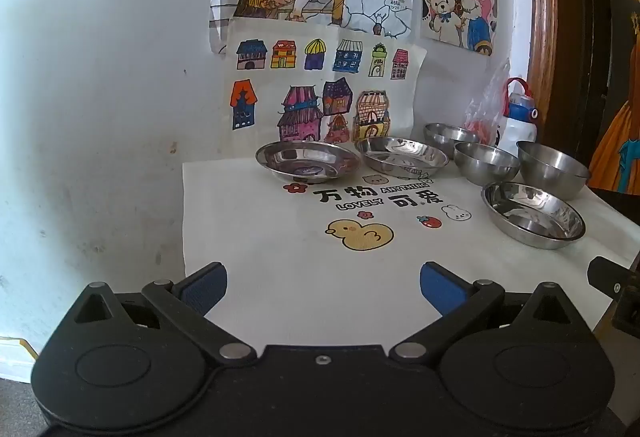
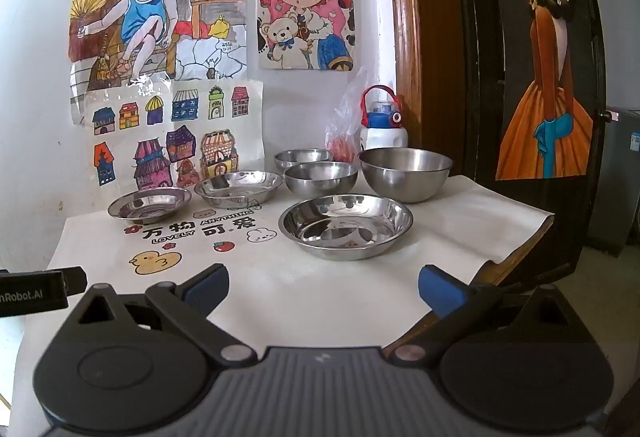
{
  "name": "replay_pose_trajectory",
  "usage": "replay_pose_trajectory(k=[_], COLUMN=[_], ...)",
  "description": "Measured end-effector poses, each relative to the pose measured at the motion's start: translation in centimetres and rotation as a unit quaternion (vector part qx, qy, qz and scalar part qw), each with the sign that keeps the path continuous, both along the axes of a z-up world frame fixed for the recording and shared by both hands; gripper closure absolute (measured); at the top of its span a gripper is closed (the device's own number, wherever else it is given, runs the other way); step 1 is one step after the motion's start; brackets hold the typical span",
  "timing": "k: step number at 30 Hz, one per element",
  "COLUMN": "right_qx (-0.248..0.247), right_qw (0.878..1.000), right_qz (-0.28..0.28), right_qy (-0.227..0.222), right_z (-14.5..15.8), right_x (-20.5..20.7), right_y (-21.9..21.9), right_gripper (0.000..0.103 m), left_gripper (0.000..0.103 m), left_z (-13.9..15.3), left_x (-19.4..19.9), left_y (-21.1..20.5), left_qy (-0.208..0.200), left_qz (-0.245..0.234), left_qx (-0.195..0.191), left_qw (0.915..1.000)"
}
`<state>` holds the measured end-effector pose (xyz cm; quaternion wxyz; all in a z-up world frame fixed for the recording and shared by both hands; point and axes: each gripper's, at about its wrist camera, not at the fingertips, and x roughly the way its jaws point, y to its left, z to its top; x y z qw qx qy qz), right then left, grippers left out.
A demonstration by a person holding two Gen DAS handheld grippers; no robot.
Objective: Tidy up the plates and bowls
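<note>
Steel dishes stand on a white printed cloth [image 1: 260, 237] [image 2: 280, 289]. At the back left sits a small shallow plate [image 1: 307, 160] [image 2: 149, 202], and beside it a deeper plate [image 1: 401, 156] [image 2: 239, 188]. A wide plate [image 1: 533, 214] [image 2: 345, 227] lies nearest on the right. Behind it are three bowls: a large bowl [image 1: 554, 169] [image 2: 405, 172], a middle bowl [image 1: 486, 163] [image 2: 321, 178] and a rear bowl [image 1: 450, 135] [image 2: 303, 157]. My left gripper [image 1: 323, 287] and right gripper [image 2: 323, 289] both hang open over the cloth's near edge, with nothing between their blue pads.
A white bottle with a red handle [image 1: 518, 117] [image 2: 383, 125] and a clear plastic bag [image 2: 344, 129] stand at the back by the wall. Coloured drawings hang above. A wooden door frame [image 2: 416, 57] rises on the right, where the table edge [image 2: 520, 257] drops off.
</note>
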<state>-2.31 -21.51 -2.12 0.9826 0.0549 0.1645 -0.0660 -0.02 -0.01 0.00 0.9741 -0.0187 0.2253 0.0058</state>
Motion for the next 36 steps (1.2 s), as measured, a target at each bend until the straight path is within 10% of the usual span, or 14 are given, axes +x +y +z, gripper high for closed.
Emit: replay_pose_trajectory(k=[36], right_qx=[0.000], right_qw=[1.000], right_qz=[0.000], right_qy=[-0.001], right_z=[-0.14], right_x=[-0.14], right_y=[-0.07], right_gripper=[0.000], left_gripper=[0.001], left_z=[0.03], left_x=[-0.17], left_y=[-0.17], left_qy=[0.003], left_qz=[0.002], left_qx=[-0.002], left_qw=[1.0000])
